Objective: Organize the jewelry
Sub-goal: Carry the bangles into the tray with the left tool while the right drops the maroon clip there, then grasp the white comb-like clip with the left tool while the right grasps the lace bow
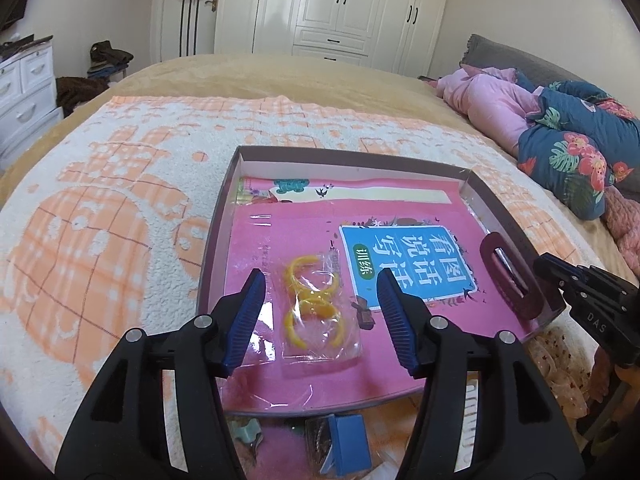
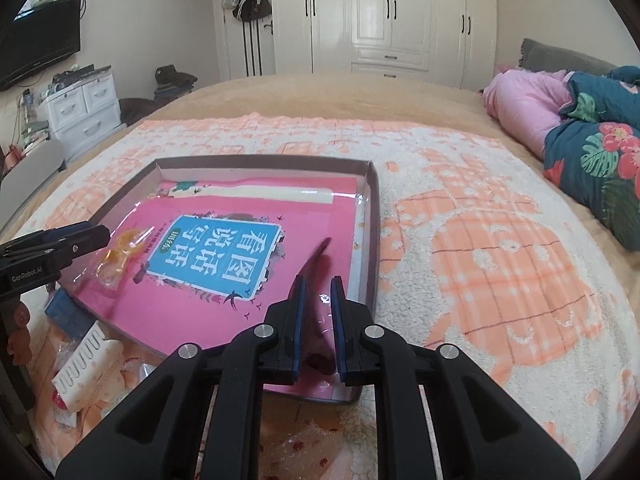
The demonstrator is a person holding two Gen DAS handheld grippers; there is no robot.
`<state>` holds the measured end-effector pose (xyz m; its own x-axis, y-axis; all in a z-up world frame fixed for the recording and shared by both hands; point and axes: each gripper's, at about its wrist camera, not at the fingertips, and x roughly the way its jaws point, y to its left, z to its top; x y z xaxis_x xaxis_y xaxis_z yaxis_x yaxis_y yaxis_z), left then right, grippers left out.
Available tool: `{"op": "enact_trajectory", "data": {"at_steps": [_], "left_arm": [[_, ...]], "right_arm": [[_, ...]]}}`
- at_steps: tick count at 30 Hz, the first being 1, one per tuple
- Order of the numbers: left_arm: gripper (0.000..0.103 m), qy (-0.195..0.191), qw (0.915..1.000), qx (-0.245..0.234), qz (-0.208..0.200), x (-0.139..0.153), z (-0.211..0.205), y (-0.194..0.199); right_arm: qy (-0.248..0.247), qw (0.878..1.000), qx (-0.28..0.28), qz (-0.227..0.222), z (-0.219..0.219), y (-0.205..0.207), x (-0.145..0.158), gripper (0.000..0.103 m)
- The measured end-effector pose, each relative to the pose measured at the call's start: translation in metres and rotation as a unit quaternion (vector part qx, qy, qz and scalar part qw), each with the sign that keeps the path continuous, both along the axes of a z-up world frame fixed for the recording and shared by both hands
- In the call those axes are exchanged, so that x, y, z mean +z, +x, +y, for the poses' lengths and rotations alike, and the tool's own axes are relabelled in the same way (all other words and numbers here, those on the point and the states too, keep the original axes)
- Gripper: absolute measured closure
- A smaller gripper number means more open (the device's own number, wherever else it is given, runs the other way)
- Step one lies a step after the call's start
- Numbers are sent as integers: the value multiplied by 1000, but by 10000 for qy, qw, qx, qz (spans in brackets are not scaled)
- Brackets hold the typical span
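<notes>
A shallow cardboard tray (image 1: 218, 216) lies on the bed with a pink book (image 1: 400, 264) inside. A clear bag of yellow rings (image 1: 316, 308) rests on the book between the fingers of my open left gripper (image 1: 320, 304), untouched. My right gripper (image 2: 318, 316) is shut on a dark red oval hair clip (image 2: 316, 264), held on edge over the tray's right side; the clip also shows in the left wrist view (image 1: 510, 276). The tray (image 2: 372, 216) and the bag of rings (image 2: 116, 254) show in the right wrist view too.
A blue box (image 1: 348, 444) and a teal item (image 1: 250, 432) lie in front of the tray. A white comb (image 2: 88, 364) and patterned bags (image 1: 560, 372) lie nearby. Pink and floral quilts (image 1: 560, 128) are piled at the right. The orange-and-white blanket (image 1: 100, 220) covers the bed.
</notes>
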<state>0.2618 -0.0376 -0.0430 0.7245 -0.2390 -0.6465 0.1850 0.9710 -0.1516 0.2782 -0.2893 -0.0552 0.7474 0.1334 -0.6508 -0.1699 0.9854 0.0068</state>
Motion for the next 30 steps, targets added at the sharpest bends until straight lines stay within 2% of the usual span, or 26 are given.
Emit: {"op": "enact_trajectory", "data": {"at_steps": [3, 5, 9, 16, 27, 30], "left_arm": [[49, -32, 10000, 24, -62, 4, 2, -5], [48, -46, 9999, 47, -119, 8, 3, -9], [43, -98, 9997, 81, -226, 14, 6, -17], [36, -147, 9990, 80, -403, 24, 7, -36], [31, -179, 9986, 79, -496, 31, 11, -64], [26, -173, 9985, 73, -514, 31, 12, -67]], "right_arm": [[-20, 9999, -18, -143, 1, -9, 6, 69], [-51, 9996, 11, -282, 3, -18, 11, 68], [-104, 9985, 50, -531, 6, -36, 19, 57], [-132, 9964, 196, -813, 14, -68, 29, 48], [100, 9956, 368, -860, 23, -105, 36, 41], [146, 9956, 409, -836, 25, -112, 36, 41]]}}
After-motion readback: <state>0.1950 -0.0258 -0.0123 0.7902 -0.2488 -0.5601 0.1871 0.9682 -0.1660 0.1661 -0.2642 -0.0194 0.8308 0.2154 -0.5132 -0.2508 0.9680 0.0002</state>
